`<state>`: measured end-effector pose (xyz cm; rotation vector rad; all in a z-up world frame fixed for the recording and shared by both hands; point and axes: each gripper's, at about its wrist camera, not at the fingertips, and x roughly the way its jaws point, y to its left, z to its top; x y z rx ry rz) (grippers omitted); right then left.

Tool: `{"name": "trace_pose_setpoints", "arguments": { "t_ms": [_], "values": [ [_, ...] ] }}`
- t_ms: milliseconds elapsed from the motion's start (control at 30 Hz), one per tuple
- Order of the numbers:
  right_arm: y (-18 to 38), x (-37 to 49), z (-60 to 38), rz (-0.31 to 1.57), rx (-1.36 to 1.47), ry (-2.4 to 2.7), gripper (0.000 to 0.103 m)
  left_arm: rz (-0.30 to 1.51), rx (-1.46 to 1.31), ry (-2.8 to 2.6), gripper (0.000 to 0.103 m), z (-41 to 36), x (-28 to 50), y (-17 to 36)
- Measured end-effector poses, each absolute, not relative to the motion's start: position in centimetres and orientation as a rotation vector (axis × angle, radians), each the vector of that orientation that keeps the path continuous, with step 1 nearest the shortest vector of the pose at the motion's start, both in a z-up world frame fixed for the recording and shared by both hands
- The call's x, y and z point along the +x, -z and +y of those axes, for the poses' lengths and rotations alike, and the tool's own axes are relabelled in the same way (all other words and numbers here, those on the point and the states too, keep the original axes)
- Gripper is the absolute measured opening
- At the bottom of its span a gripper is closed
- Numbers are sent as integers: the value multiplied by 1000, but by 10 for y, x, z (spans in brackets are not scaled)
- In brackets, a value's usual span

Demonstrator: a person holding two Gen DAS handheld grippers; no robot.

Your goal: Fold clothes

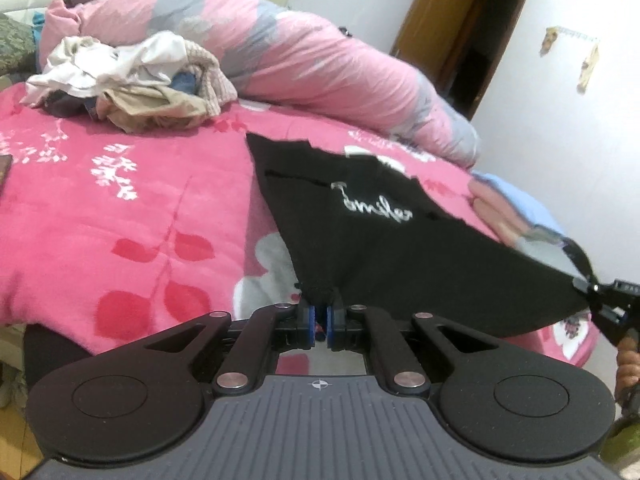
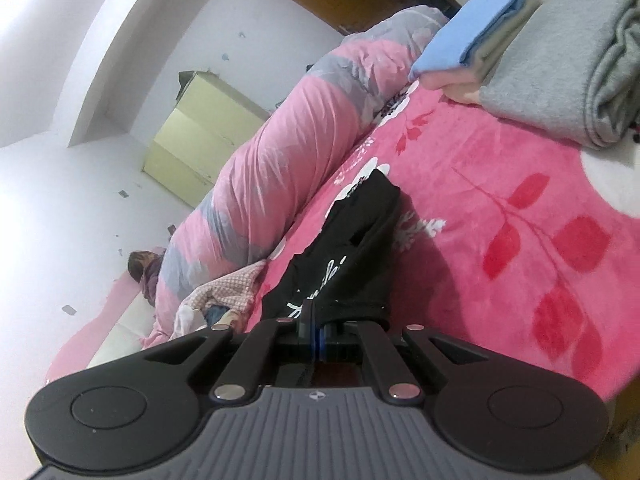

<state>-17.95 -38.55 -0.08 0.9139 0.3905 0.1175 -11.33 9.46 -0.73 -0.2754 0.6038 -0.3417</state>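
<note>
Right wrist: folded grey garment (image 2: 560,80).

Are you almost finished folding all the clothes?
Not yet. Done: a folded stack sits at the bed's far edge. In hand: the black garment, pinched by the left tongs and right tongs, stretched above the bed. Left: the rumpled clothes pile still needs folding.

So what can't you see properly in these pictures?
- Black garment: whether it is a shirt or trousers is unclear; it is bunched, and in the right wrist view the right gripper covers its near edge.
- White lettering: blurred in the left wrist view, cut off by folds in the right.
- Unfolded clothes pile: the lower pieces are buried.
- Left gripper: how much cloth it pinches is hidden.
</note>
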Motion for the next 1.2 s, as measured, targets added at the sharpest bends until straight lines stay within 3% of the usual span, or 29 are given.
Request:
{"name": "trace_pose_setpoints", "arguments": {
  "t_ms": [533,867,1200],
  "values": [
    [-14,-223,-370,382,972,-91,1,623,-428,370,0,127,-142,0],
    [-7,-165,-387,395,1042,-103,1,589,-492,423,0,125,-92,-4],
    [-14,-51,-410,419,1044,-106,1,545,-555,419,0,120,24,-8]
  ]
}}
